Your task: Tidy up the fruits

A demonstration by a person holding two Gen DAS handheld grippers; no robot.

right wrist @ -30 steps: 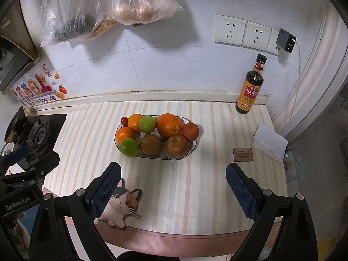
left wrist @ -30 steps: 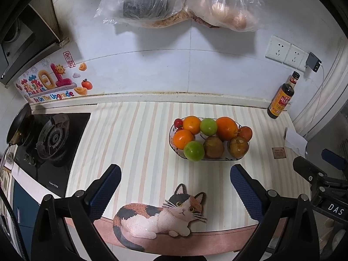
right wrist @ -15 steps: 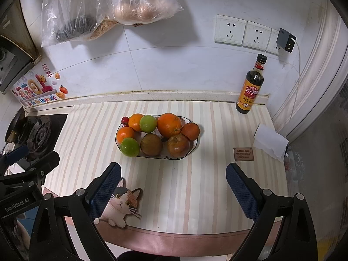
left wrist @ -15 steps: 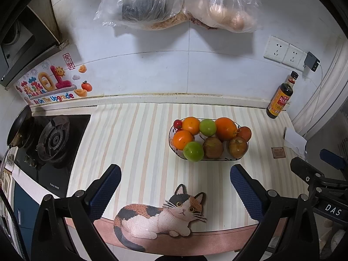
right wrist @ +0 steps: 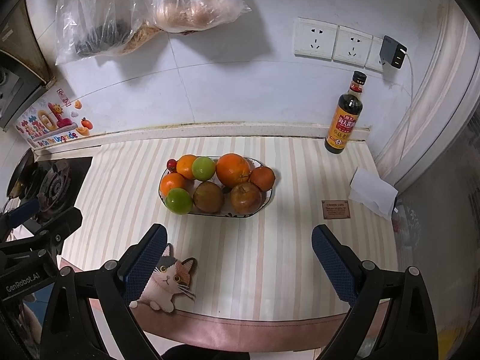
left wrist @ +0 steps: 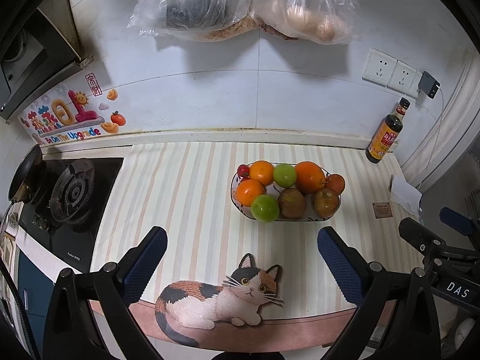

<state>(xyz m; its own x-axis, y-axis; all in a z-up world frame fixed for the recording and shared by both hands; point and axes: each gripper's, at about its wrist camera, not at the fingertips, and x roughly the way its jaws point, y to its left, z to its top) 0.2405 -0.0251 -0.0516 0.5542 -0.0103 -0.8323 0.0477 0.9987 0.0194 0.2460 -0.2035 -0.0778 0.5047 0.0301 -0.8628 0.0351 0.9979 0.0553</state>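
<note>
An oval white fruit bowl [left wrist: 235, 202] [right wrist: 268, 201] sits mid-counter on a striped mat. It holds oranges [left wrist: 309, 176] [right wrist: 233, 170], two green fruits [left wrist: 264, 208] [right wrist: 179, 201], brownish-red fruits [left wrist: 291, 203] [right wrist: 246, 198] and small red ones [left wrist: 243, 169] [right wrist: 172, 164]. My left gripper [left wrist: 241, 253] hovers open above the mat's near edge, well short of the bowl, nothing between its fingers. My right gripper [right wrist: 238, 250] is likewise open and empty, in front of the bowl. Each gripper's body shows at the other view's edge.
A cat-shaped mat [left wrist: 222, 297] [right wrist: 168, 282] lies at the counter's front edge. A dark sauce bottle [left wrist: 385, 133] [right wrist: 345, 117] stands at the back right by wall sockets [right wrist: 333, 43]. A gas stove [left wrist: 70, 192] with a pan is at left. Folded paper [right wrist: 373, 192] lies right; plastic bags [left wrist: 240, 3] hang above.
Both views have shifted only slightly; the bowl sits a touch lower and closer in the right wrist view. Both grippers stay open and empty.
</note>
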